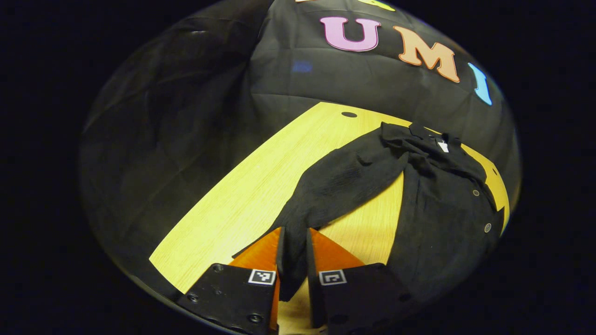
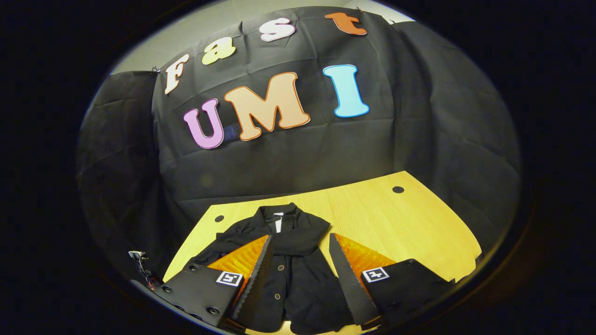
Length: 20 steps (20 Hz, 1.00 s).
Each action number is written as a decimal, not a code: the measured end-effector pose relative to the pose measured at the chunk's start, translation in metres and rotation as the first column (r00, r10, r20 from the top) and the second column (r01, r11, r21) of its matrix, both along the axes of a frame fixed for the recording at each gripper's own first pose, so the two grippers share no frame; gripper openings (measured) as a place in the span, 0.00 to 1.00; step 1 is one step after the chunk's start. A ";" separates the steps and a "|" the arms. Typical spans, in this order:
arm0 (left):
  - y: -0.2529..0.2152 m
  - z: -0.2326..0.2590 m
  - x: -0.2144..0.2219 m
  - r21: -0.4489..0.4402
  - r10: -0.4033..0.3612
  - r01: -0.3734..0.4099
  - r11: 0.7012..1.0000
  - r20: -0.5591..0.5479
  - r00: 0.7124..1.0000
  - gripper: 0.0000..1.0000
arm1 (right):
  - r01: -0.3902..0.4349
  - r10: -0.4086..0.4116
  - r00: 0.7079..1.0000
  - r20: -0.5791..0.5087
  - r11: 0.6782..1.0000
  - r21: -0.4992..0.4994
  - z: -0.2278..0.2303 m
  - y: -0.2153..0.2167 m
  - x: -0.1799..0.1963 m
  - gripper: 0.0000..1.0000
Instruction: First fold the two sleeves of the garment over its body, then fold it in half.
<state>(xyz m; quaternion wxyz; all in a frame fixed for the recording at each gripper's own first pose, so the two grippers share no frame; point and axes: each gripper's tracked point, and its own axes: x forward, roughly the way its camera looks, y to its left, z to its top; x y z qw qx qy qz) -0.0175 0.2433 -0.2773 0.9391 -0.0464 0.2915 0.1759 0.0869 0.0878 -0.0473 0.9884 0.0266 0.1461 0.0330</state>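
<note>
The tabletop [image 1: 242, 195] is of light yellow wood, with small dark round holes near its far edge, and it carries a black jacket [image 2: 298, 274]. The jacket lies flat with its front up, the collar [image 2: 278, 215] toward the booth's wall and a row of round buttons [image 2: 281, 267] down the middle.

In the left gripper view one long sleeve [image 1: 344, 181] stretches from the shoulder across the bare wood toward the camera, away from the body of the jacket. The left tongs [image 1: 293, 253] come in low and nearly level with the tabletop, and their two fingers are pressed on the end of this sleeve, so the cloth stands pinched between them.

In the right gripper view the right tongs [image 2: 298, 270] are above the near part of the jacket, tilted down toward it. Their fingers are spread wide, with the button row between them, and they grip nothing (whether the tips touch the cloth, I cannot tell).

A small white label [image 2: 278, 225] shows inside the collar; its writing is too small to read. Each tongs carries square black-and-white markers [image 1: 262, 277] on its body.
</note>
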 end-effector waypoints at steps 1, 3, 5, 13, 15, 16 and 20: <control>0.000 -0.001 -0.001 0.001 -0.001 0.001 1.000 -0.005 1.000 0.15 | 0.002 -0.002 1.000 -0.003 1.000 -0.005 -0.002 -0.001 -0.001 0.78; -0.001 0.000 0.000 0.006 -0.007 0.007 1.000 -0.026 1.000 0.08 | 0.002 -0.003 1.000 -0.012 1.000 -0.020 -0.007 -0.004 -0.005 0.78; -0.002 -0.001 -0.003 0.000 0.004 -0.004 1.000 -0.043 0.999 0.02 | 0.013 -0.014 1.000 -0.015 0.999 -0.037 -0.009 -0.009 -0.011 0.78; -0.010 0.014 -0.001 -0.120 -0.007 -0.001 0.993 -0.064 0.998 0.00 | 0.040 -0.040 0.998 -0.047 0.999 -0.012 -0.024 -0.020 -0.028 0.78; -0.011 0.039 0.008 -0.150 0.006 -0.008 0.989 -0.018 1.000 0.00 | 0.043 -0.044 0.998 -0.050 0.999 -0.017 -0.026 -0.024 -0.030 0.78; -0.013 0.054 0.015 -0.157 0.007 -0.005 0.988 0.016 1.000 0.00 | 0.046 -0.048 0.998 -0.051 0.999 -0.024 -0.027 -0.027 -0.030 0.78; -0.023 0.117 0.050 -0.121 -0.034 0.052 0.991 0.146 0.989 0.00 | 0.060 -0.063 0.996 -0.062 0.997 -0.040 -0.032 -0.040 -0.034 0.78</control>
